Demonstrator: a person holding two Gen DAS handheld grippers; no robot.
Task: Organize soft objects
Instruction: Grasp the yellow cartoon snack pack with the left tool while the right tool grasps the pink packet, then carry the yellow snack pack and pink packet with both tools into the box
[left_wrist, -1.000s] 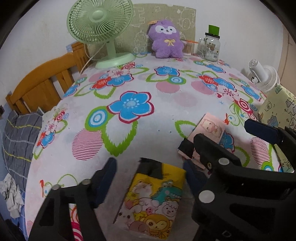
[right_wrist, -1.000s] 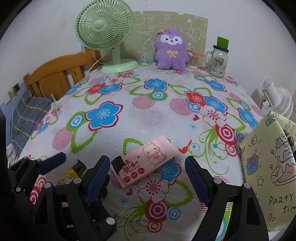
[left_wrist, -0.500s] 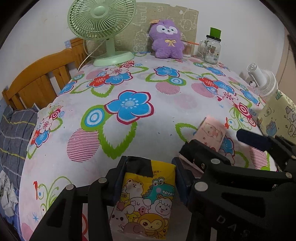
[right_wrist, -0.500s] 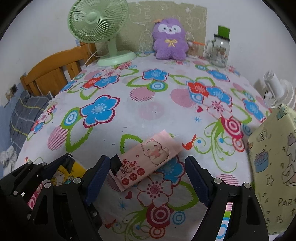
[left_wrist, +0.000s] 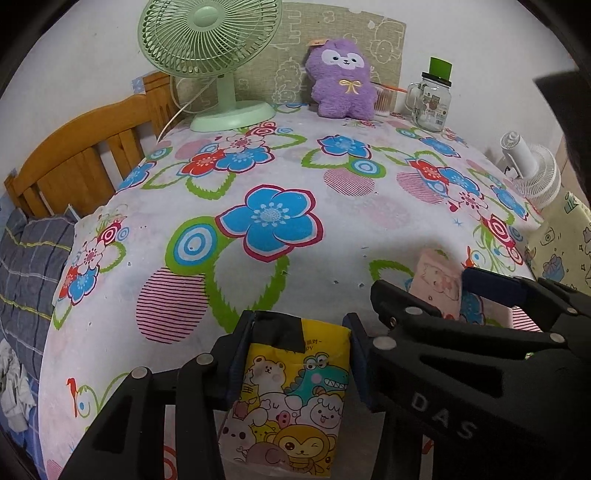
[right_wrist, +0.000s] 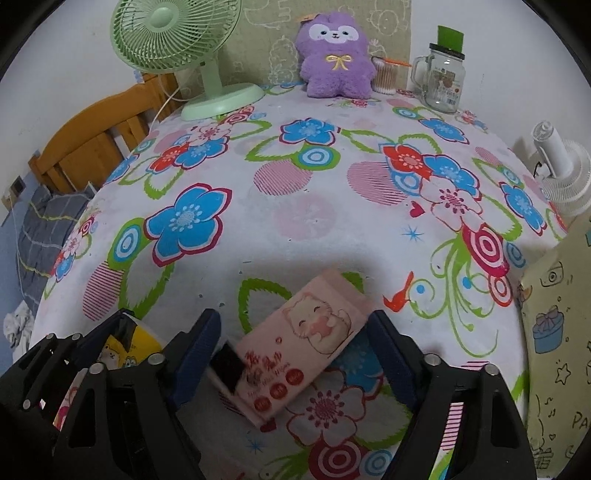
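While the left gripper (left_wrist: 295, 354) sits clamped on the yellow cartoon tissue pack (left_wrist: 291, 402) at the near edge of the flowered tablecloth (right_wrist: 295, 221), the right gripper (right_wrist: 295, 354) straddles the pink cat tissue pack (right_wrist: 299, 339), jaws closing but pads not yet on it. Task looks early: one pack gripped, the second about to be, neither lifted or placed anywhere. Purple plush (right_wrist: 334, 55) at the far edge untouched.
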